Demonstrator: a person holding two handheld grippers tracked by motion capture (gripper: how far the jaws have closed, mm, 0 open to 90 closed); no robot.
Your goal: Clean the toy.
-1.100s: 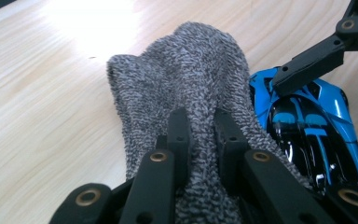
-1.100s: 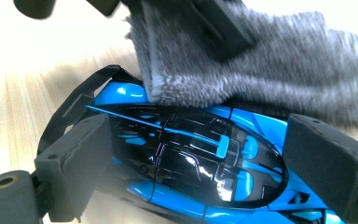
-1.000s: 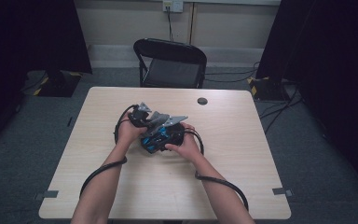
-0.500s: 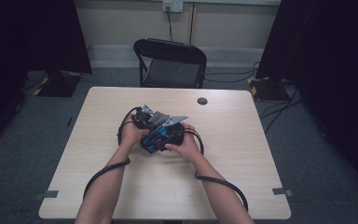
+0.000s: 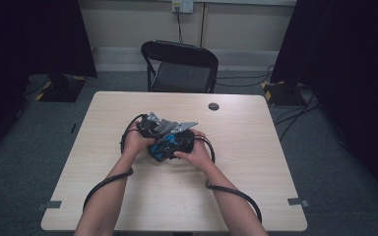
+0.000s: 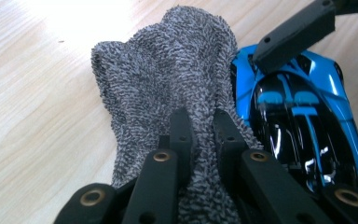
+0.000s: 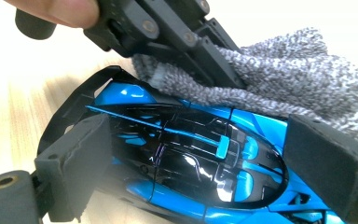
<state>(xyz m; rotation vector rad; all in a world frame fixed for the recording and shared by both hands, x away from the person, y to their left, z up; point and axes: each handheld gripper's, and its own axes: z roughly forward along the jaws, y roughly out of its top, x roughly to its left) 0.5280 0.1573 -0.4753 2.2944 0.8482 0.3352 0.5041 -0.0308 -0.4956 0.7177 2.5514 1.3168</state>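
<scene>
A: How is the car (image 7: 186, 168) held, and where?

B: At mid-table (image 5: 256, 196), its length spanned nose to tail by the right gripper (image 7: 205, 158). Its pointed end is turned toward the person.

A: And the cloth (image 6: 168, 88)?

B: It is pinched by the left gripper (image 6: 199, 135) and pressed against the car's side.

No readable text, label, brand or number on anything.

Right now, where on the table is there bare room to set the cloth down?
Bare tabletop runs right of the right tongs to the edge, and left of the left tongs. The middle is crowded: cloth against blue toy car. A small dark disc sits beyond.
</scene>
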